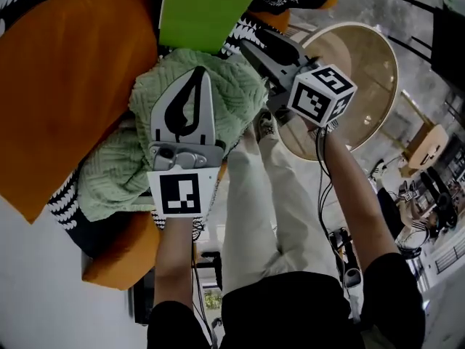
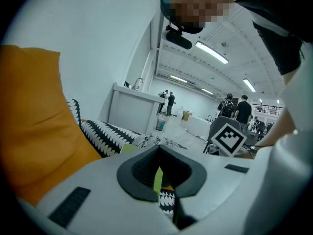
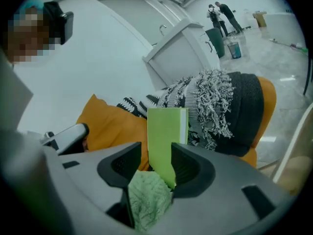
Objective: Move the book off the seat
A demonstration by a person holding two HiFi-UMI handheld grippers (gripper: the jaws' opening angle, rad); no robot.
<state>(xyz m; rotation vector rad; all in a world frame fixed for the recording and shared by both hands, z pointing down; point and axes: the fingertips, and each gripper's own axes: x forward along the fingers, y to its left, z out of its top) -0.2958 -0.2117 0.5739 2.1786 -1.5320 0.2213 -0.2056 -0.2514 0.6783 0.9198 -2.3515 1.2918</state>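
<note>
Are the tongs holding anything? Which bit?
Nothing is gripped. The right tongs stand open round the green book's lower end without squeezing it; the left tongs are shut and empty.

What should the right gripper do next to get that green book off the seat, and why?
Probably ease the right gripper forward and close on the green book. Its jaws stand apart with the book's lower corner between them, not clamped, and the book leans against the cushions.
</note>
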